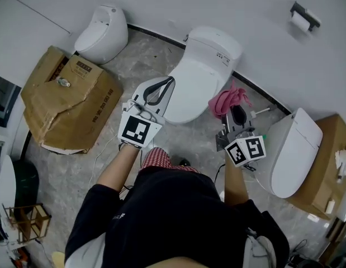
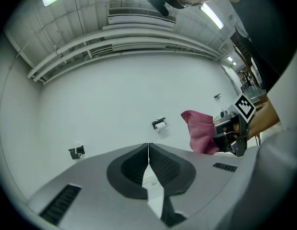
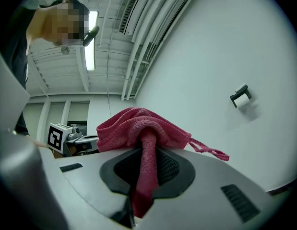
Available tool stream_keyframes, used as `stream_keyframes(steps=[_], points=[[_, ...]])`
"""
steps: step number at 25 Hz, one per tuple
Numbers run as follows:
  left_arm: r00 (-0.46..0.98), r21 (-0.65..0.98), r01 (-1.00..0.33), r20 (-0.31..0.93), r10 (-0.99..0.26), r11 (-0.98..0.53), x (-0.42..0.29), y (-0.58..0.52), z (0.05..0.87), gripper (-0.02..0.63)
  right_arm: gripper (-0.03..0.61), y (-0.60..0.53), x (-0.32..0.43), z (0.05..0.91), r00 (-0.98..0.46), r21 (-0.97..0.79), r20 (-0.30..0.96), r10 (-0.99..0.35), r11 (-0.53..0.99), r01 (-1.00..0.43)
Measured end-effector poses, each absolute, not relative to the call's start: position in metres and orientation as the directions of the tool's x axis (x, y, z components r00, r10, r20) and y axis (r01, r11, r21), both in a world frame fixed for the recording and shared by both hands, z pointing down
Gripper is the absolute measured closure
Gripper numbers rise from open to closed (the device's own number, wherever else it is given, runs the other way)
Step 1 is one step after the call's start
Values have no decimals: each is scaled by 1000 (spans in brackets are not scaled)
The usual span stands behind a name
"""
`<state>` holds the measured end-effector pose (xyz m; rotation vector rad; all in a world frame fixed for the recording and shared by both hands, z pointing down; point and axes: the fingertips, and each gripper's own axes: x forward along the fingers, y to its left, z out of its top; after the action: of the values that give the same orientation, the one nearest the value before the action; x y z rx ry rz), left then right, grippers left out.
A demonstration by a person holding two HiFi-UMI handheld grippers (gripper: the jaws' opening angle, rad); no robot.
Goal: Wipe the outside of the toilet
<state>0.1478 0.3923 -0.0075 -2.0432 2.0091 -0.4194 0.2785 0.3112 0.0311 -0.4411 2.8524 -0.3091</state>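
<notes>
The white toilet [image 1: 198, 77] stands against the wall with its lid down. My right gripper [image 1: 235, 113] hangs just right of the bowl, shut on a pink cloth [image 1: 228, 100] that bunches above the jaws. In the right gripper view the pink cloth [image 3: 138, 128] is pinched between the jaws of the right gripper [image 3: 147, 150] and points up at the wall. My left gripper [image 1: 168, 82] hovers over the bowl's front left. In the left gripper view the left gripper [image 2: 148, 145] is shut and holds nothing, and the pink cloth [image 2: 201, 131] shows to its right.
A second toilet [image 1: 103, 32] stands at the far left and a third [image 1: 293, 149] close on the right. Crushed cardboard boxes [image 1: 66, 99] lie at the left, and another box [image 1: 332, 161] at the right. A paper holder [image 1: 304, 18] hangs on the wall.
</notes>
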Motion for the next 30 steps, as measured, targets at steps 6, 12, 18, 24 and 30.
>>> stream_keyframes(steps=[6, 12, 18, 24, 30], points=[[92, -393, -914, 30, -995, -97, 144, 354, -5, 603, 523, 290, 282, 31, -905, -237, -199, -376, 915, -328], [189, -359, -916, 5, -982, -178, 130, 304, -2, 603, 523, 262, 264, 29, -883, -207, -183, -433, 895, -396], [257, -338, -912, -29, -966, -232, 93, 256, -7, 603, 523, 225, 231, 26, -855, -191, -170, -490, 867, -459], [307, -310, -908, -37, -951, -281, 38, 208, -1, 603, 523, 183, 176, 26, -838, -177, -141, -527, 846, -502], [365, -286, -889, 24, -931, -357, -17, 173, 13, 603, 523, 149, 116, 32, -817, -172, -94, -569, 818, -549]])
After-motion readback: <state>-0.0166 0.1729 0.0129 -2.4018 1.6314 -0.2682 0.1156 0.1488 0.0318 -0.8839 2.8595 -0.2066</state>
